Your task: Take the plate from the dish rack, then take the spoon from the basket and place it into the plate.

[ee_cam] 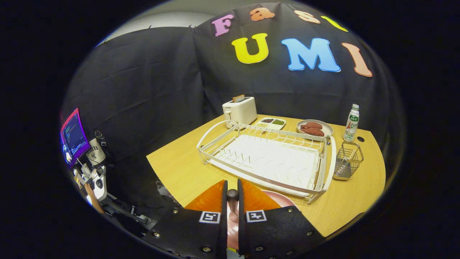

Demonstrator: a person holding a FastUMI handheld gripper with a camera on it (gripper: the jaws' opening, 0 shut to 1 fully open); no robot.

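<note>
So the spoon (232, 205) is sitting right between the fingers of the tool (232, 196), its dark handle end poking up at the fingertips and the shaft running down the narrow gap. Both fingers are closed in on it, nearly together, so it's a proper pinch. The tool points forward and a bit downward over the near edge of the desk (179, 169).

Directly under the fingers is the pink plate (284, 199), flat on the desk, just this side of the dish rack (266, 158). The white rack lies straight ahead of the tool with nothing in its slots. Off to the right of it, touching or just beside its end, stands the wire basket (348, 160); whatever's inside is too small to make out.

Further out, beyond the rack: a white toaster (240, 110) with a slice sticking out, a small divided tray (272, 123), a bowl (315, 128) of reddish food and a bottle (351, 123) with a green cap. The bottle's label has red "AD" on it; the rest is too tiny to read.

Way off to the left, below desk level, a lit screen (73, 136) glows.
</note>
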